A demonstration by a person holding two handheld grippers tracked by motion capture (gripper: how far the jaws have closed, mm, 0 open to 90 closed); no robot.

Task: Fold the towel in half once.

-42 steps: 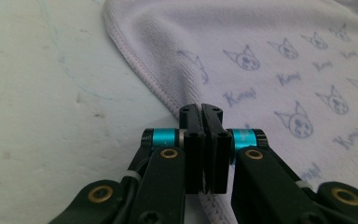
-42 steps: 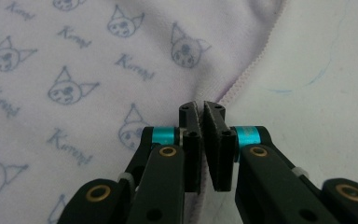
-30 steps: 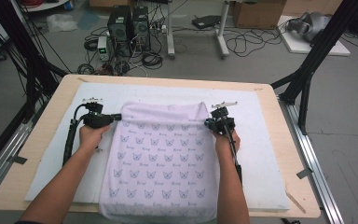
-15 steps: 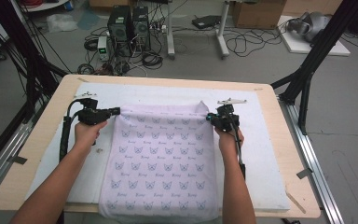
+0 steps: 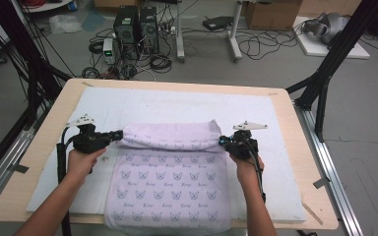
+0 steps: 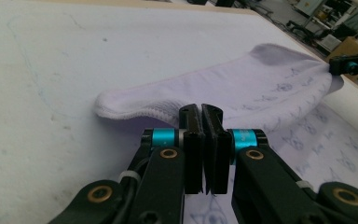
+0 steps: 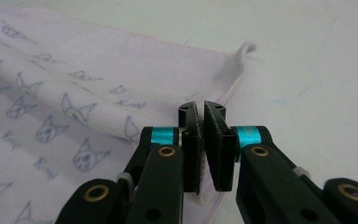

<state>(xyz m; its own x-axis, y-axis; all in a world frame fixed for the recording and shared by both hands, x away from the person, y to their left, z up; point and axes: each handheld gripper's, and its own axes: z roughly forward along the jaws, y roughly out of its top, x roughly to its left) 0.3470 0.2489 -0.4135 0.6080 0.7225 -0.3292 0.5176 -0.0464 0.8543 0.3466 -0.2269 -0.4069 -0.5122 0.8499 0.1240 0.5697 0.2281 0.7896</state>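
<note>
While both grippers, left gripper (image 5: pixel 119 134) and right gripper (image 5: pixel 222 141), pinch the pale lilac cat-print towel's (image 5: pixel 170 184) corners, you fold it evenly toward the table's (image 5: pixel 177 84) near edge.

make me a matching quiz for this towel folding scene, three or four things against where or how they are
Things:
1. left claw
2. right claw
3. towel
4. white mat

States:
a. covers the tabletop
b. far edge lifted and curled over
c. shut on the towel's left corner
d. shut on the towel's right corner

Pairs: 1-c, 2-d, 3-b, 4-a
</note>
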